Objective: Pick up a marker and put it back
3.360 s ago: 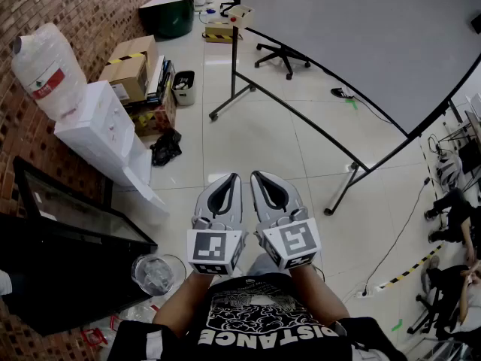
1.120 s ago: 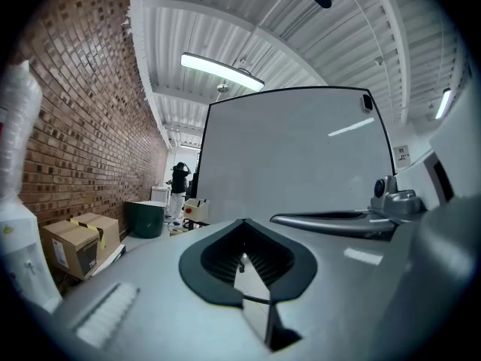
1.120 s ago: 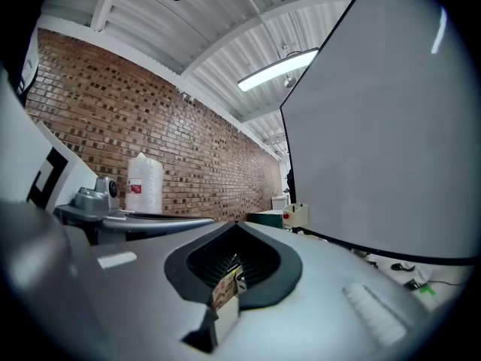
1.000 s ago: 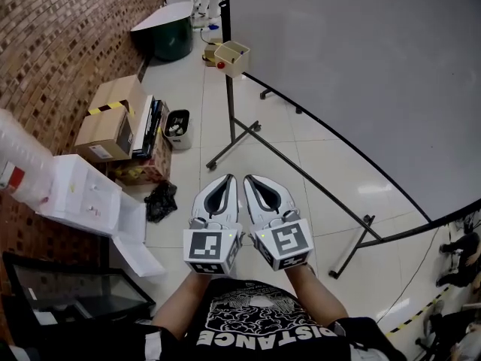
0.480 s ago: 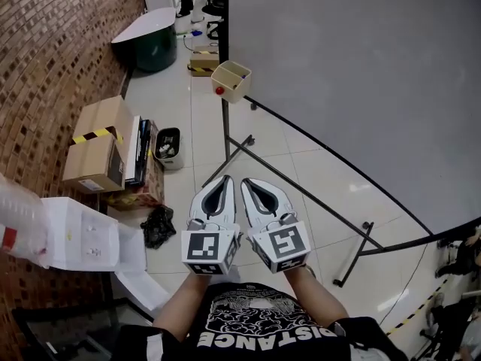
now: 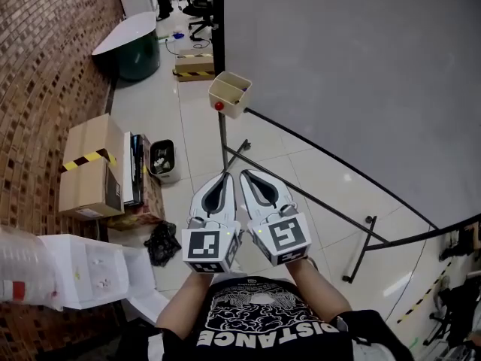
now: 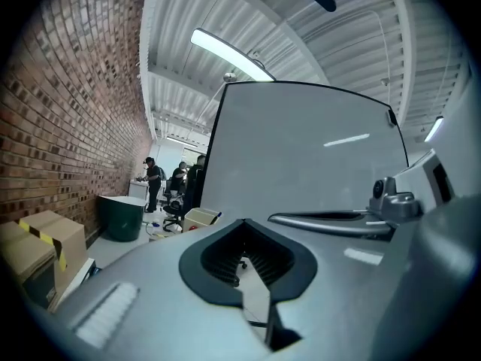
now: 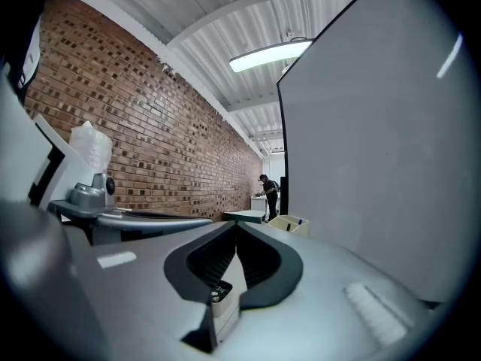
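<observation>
A cream marker box hangs at the lower left corner of the big whiteboard, with a red knob under it. Dark markers stick up inside the marker box, and the same box shows small in the left gripper view. My left gripper and right gripper are held side by side at chest height, pointing level toward the box and still well short of it. Both are shut with nothing between their tips: left gripper, right gripper.
The whiteboard's black stand legs run across the tiled floor below the grippers. Cardboard boxes, a small bin and a white carton line the brick wall on the left. A green round table and people stand far back.
The person has walked forward with both grippers, so the marker box and whiteboard edge are nearer and lower in the head view. The grippers stay shut, side by side.
</observation>
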Demonstrator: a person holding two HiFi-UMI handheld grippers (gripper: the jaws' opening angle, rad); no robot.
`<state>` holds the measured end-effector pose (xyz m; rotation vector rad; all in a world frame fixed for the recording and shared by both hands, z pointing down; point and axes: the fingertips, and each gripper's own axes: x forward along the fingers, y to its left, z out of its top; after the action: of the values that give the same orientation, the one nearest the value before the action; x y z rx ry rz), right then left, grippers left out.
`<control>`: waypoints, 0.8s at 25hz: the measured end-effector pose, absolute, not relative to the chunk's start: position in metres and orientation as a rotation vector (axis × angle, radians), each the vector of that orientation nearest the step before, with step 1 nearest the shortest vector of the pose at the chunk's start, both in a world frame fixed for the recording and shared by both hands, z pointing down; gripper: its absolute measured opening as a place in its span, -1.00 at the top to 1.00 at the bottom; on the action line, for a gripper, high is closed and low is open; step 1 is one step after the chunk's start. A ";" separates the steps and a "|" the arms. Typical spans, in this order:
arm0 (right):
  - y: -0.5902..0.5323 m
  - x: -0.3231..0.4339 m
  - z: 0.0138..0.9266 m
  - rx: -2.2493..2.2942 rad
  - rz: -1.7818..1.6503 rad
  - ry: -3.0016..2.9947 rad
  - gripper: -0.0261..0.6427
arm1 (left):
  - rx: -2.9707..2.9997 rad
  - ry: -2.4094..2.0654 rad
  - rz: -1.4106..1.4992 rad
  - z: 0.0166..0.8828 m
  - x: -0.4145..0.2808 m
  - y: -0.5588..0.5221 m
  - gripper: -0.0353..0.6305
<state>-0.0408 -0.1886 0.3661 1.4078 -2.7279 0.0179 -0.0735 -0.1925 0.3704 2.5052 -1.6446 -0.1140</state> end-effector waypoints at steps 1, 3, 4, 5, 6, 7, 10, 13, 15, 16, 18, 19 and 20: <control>-0.194 -0.043 0.367 1.413 0.005 -2.717 0.92 | 2.508 -1.628 -0.105 0.371 -0.074 -0.196 0.88; -0.206 -0.046 0.369 1.422 -0.023 -2.701 0.92 | 2.524 -1.600 -0.088 0.373 -0.076 -0.203 0.88; -0.211 -0.048 0.370 1.427 -0.021 -2.699 0.92 | 2.527 -1.594 -0.089 0.373 -0.078 -0.207 0.88; -0.216 -0.049 0.371 1.434 -0.013 -2.698 0.92 | 2.525 -1.595 -0.096 0.373 -0.080 -0.211 0.88; -0.221 -0.050 0.372 1.441 -0.004 -2.696 0.92 | 2.518 -1.598 -0.103 0.373 -0.082 -0.215 0.88; -0.225 -0.050 0.372 1.448 0.004 -2.694 0.92 | 2.514 -1.598 -0.107 0.373 -0.084 -0.218 0.88; -0.239 -0.051 0.370 1.467 0.024 -2.703 0.90 | 2.532 -1.571 -0.088 0.377 -0.084 -0.225 0.88; -0.256 -0.051 0.368 1.494 0.015 -2.692 0.87 | 2.538 -1.570 -0.089 0.379 -0.087 -0.234 0.88; -0.269 -0.047 0.370 1.520 0.001 -2.674 0.84 | 2.529 -1.576 -0.098 0.377 -0.088 -0.242 0.88; -0.275 -0.046 0.371 1.531 -0.001 -2.670 0.84 | 2.532 -1.576 -0.097 0.377 -0.088 -0.245 0.88; -0.286 -0.044 0.372 1.546 0.000 -2.663 0.84 | 2.542 -1.574 -0.090 0.379 -0.087 -0.252 0.88; -0.292 -0.043 0.372 1.553 0.000 -2.660 0.84 | 2.545 -1.574 -0.086 0.380 -0.087 -0.255 0.88; -0.298 -0.042 0.373 1.560 0.001 -2.658 0.84 | 2.545 -1.576 -0.084 0.380 -0.087 -0.259 0.88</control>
<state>-0.0423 -0.2980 0.3729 1.5599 -2.6577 0.0012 -0.0874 -0.2592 0.3798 2.5447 -1.5757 -0.0838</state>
